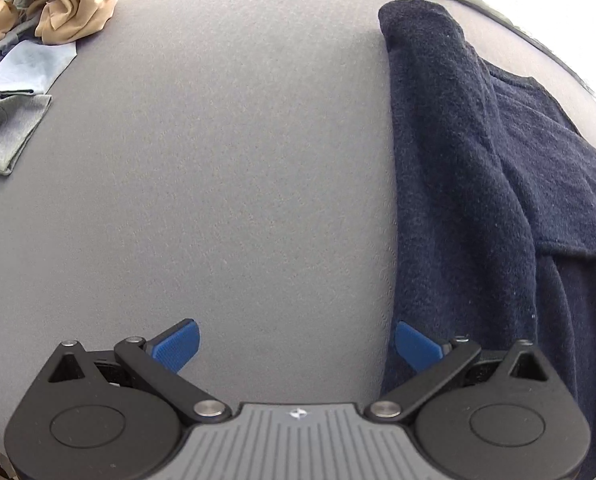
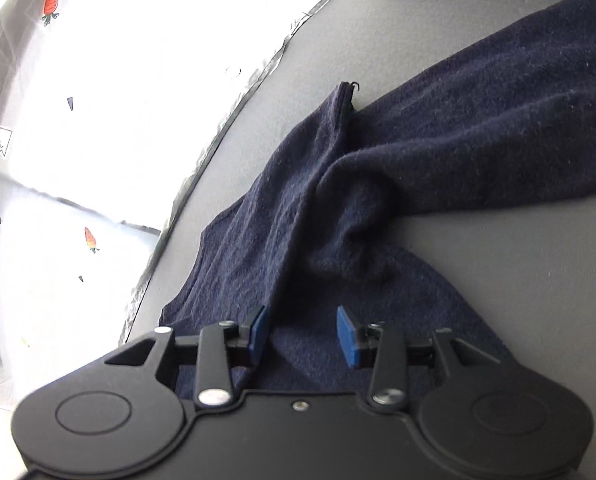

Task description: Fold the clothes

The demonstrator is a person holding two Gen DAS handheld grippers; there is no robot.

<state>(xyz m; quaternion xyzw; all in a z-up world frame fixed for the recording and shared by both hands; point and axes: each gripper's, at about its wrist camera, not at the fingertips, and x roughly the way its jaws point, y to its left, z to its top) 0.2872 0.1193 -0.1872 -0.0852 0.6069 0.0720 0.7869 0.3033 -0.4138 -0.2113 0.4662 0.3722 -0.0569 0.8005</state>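
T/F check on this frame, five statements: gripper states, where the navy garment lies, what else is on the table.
1. The left gripper is open with nothing between its pads. True.
2. The right gripper is clamped on the navy garment. False: its pads stand apart, gripping nothing, with the cloth lying beneath.
3. The navy garment lies on the grey table. True.
4. The tan garment lies on top of the navy one. False: it sits in a separate pile at the far left of the left wrist view.
5. The navy garment is neatly folded flat. False: it is bunched and creased.
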